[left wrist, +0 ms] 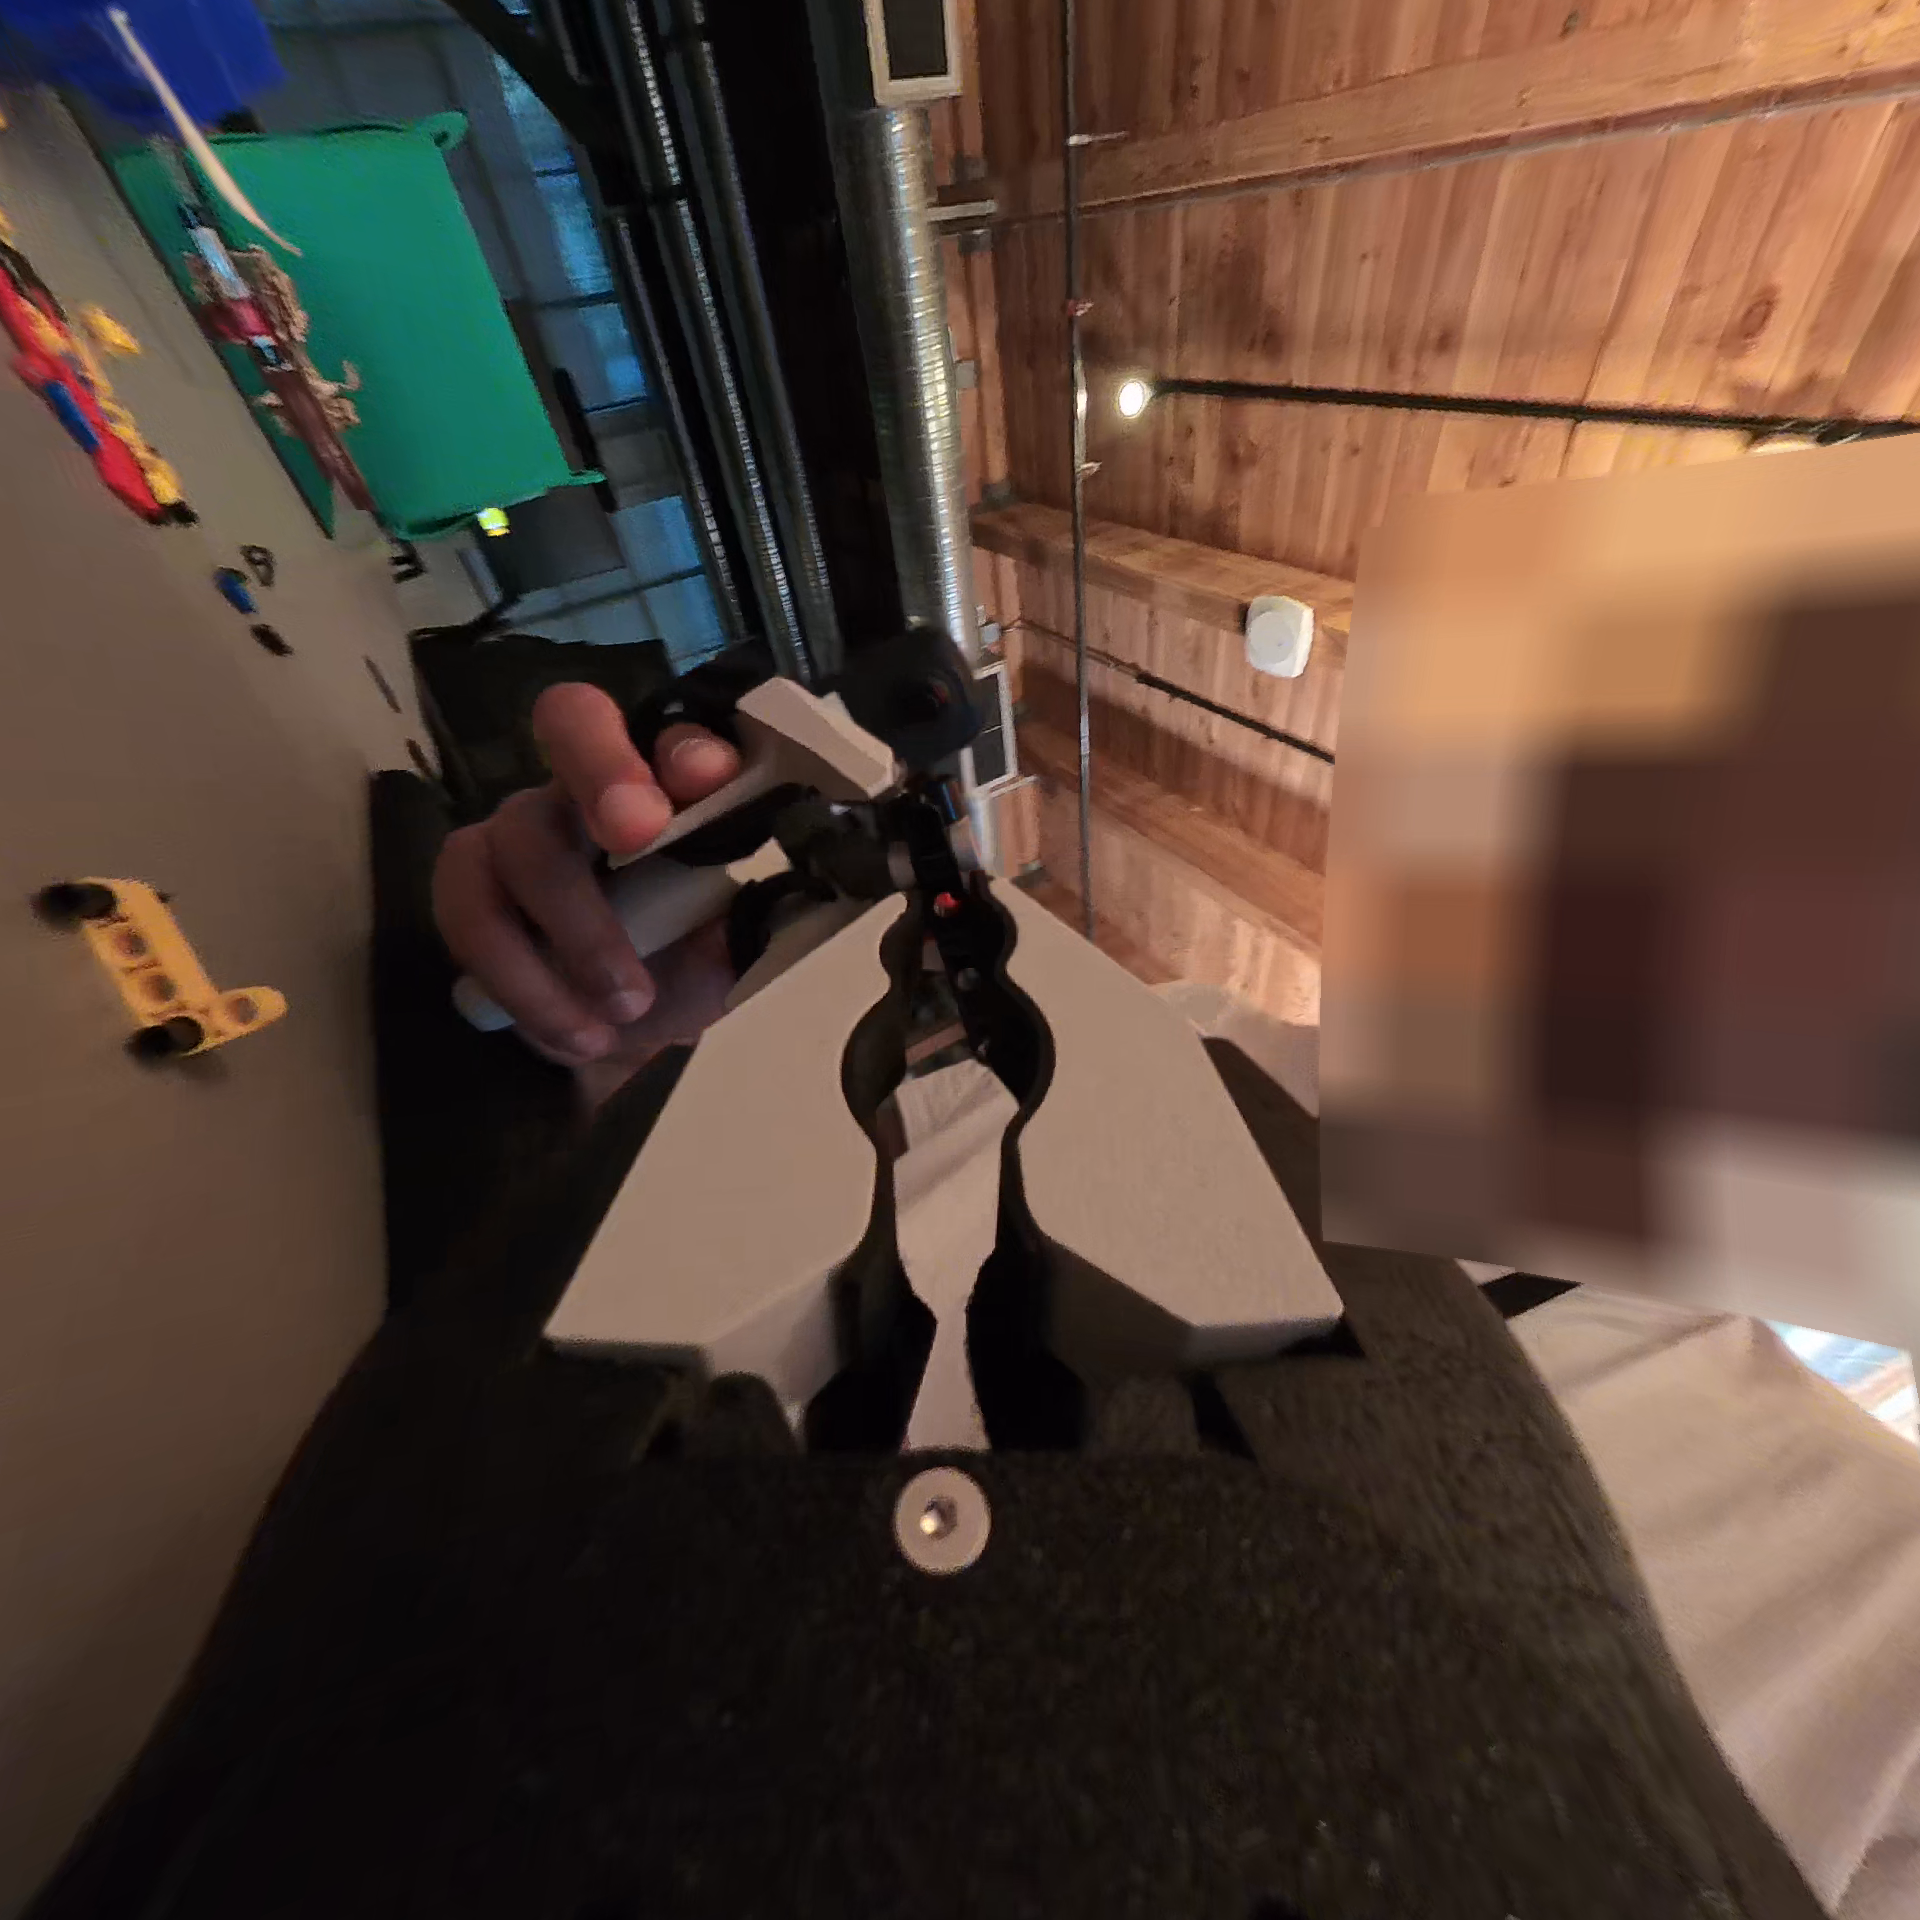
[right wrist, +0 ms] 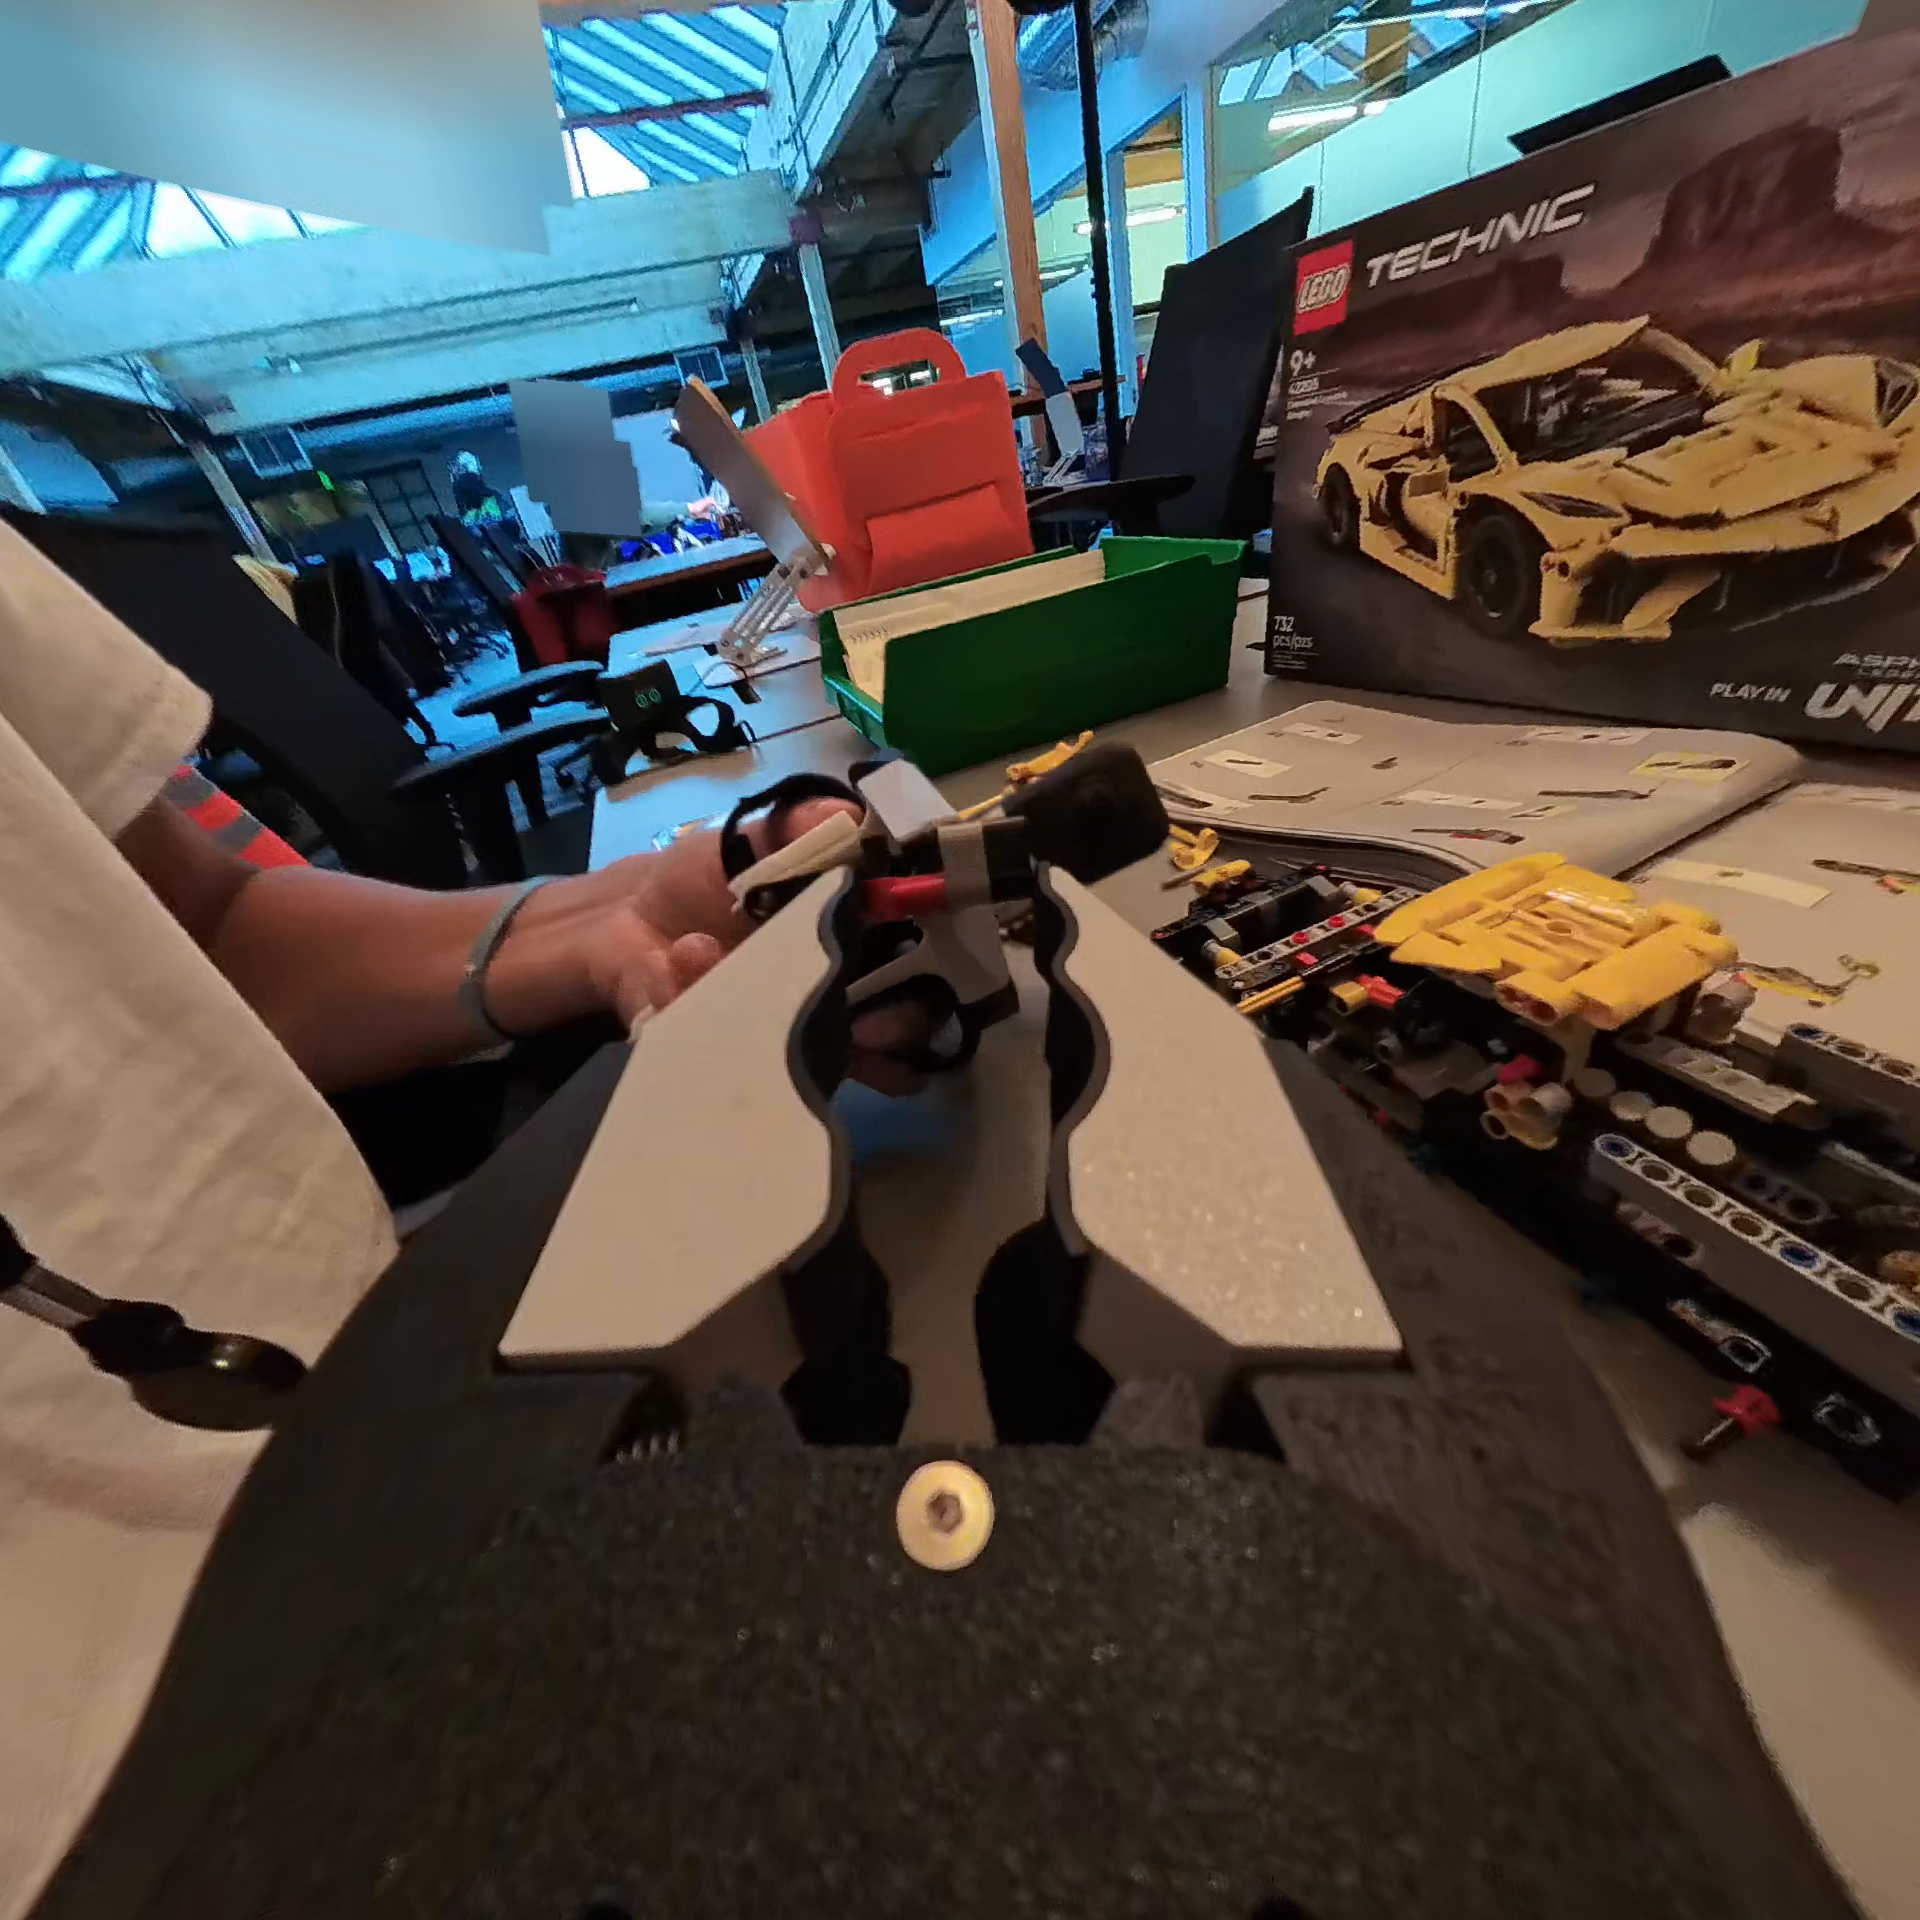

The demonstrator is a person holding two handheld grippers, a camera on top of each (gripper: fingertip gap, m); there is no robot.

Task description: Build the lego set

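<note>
Two grippers (right wrist: 940, 883) (left wrist: 940, 904), one green bin (right wrist: 1039, 665)

Across my table (right wrist: 1195, 717) a green bin (right wrist: 1039, 649) holds white papers, and behind it I see an orange bag (right wrist: 914, 468) with a handle cutout. Black office chairs (right wrist: 499, 717) stand off the table's left edge. In my left view a wooden plank ceiling (left wrist: 1455, 312) carries a silver duct (left wrist: 920, 364) and a lit spotlight (left wrist: 1132, 396).
</note>
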